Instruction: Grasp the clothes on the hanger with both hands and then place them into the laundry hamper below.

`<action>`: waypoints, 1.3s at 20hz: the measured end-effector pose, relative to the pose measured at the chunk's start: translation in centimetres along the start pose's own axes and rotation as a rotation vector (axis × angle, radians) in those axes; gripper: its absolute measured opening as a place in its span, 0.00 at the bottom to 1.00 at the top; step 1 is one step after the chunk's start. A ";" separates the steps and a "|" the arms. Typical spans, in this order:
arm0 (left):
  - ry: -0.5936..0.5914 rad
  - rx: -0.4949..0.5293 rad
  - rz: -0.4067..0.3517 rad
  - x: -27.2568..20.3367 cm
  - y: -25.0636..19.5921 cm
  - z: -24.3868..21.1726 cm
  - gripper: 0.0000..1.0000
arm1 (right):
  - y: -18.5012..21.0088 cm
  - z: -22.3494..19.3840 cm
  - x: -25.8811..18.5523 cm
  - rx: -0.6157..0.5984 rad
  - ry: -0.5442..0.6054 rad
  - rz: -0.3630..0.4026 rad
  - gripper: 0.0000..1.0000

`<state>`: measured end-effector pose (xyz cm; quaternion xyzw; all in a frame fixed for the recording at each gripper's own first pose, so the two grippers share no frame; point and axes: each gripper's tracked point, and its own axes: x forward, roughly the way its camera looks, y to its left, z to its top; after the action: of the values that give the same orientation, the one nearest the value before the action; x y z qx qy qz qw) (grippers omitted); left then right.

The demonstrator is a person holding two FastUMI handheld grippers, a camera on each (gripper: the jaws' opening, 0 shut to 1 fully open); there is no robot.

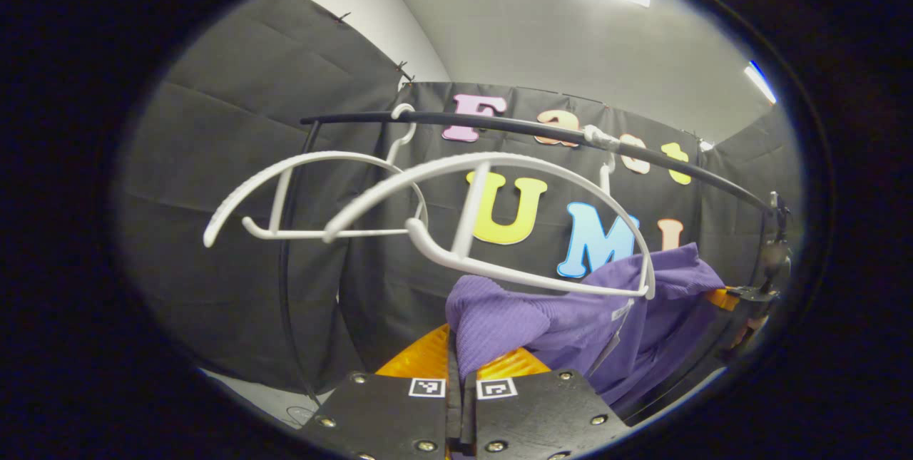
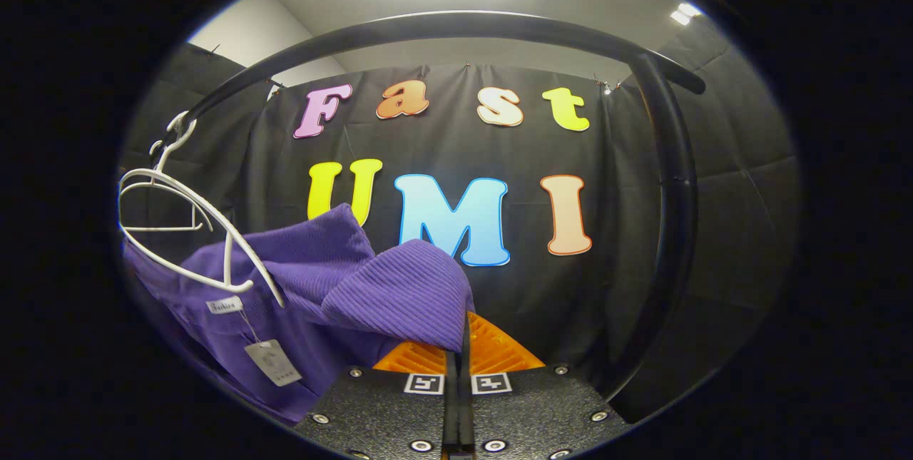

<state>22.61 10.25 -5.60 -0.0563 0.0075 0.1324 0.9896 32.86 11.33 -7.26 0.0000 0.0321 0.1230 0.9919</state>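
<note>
While both grippers, left (image 1: pixel 456 374) and right (image 2: pixel 460 356), clamp the purple garment (image 1: pixel 570 317), we see it stretched between them below the hanger (image 1: pixel 499 232); hamper lies at 6 o'clock, unseen.

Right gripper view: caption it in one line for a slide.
Right gripper shut on a fold of the purple garment, pulled off the white hanger that hangs from the black rail.

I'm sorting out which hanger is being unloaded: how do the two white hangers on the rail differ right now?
The near hanger tilts steeply, and the purple garment hangs at its low end; the far hanger hangs more level and bare. The near hanger looks larger in the left gripper view, being closer to the camera. Both are white plastic and hook over the black rail.
</note>
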 end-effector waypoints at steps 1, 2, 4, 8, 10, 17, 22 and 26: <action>0.009 -0.005 -0.003 0.3 -0.7 -0.5 0.01 | -0.2 -0.2 -0.2 -0.014 -0.005 0.004 0.00; 0.020 -0.008 -0.004 0.5 -1.2 -0.9 0.01 | -0.4 -0.6 -0.3 -0.018 -0.003 0.009 0.00; 0.046 0.002 -0.004 0.3 -1.9 -1.8 0.01 | -0.8 -1.5 -0.5 0.019 0.018 0.024 0.00; 0.088 0.018 0.003 -1.7 -3.6 -3.3 0.01 | -0.8 -3.1 -1.9 0.067 0.046 0.076 0.00; 0.111 0.008 0.020 -2.8 -3.6 -4.2 0.01 | -0.5 -4.2 -3.2 0.069 0.074 0.098 0.00; 0.168 -0.035 0.026 -8.5 -0.9 -5.6 0.01 | 1.3 -5.3 -8.6 0.075 0.147 0.109 0.00; 0.208 -0.042 -0.059 -13.4 3.0 -6.1 0.05 | 4.3 -5.9 -16.9 0.082 0.199 0.053 0.00; 0.271 0.010 -0.119 -16.7 6.5 -8.8 0.01 | 7.6 -7.3 -23.1 0.107 0.267 0.008 0.00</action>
<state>4.79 11.12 -14.53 -0.0693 0.1383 0.0645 0.9859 8.23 12.97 -13.00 0.0366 0.1703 0.1238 0.9769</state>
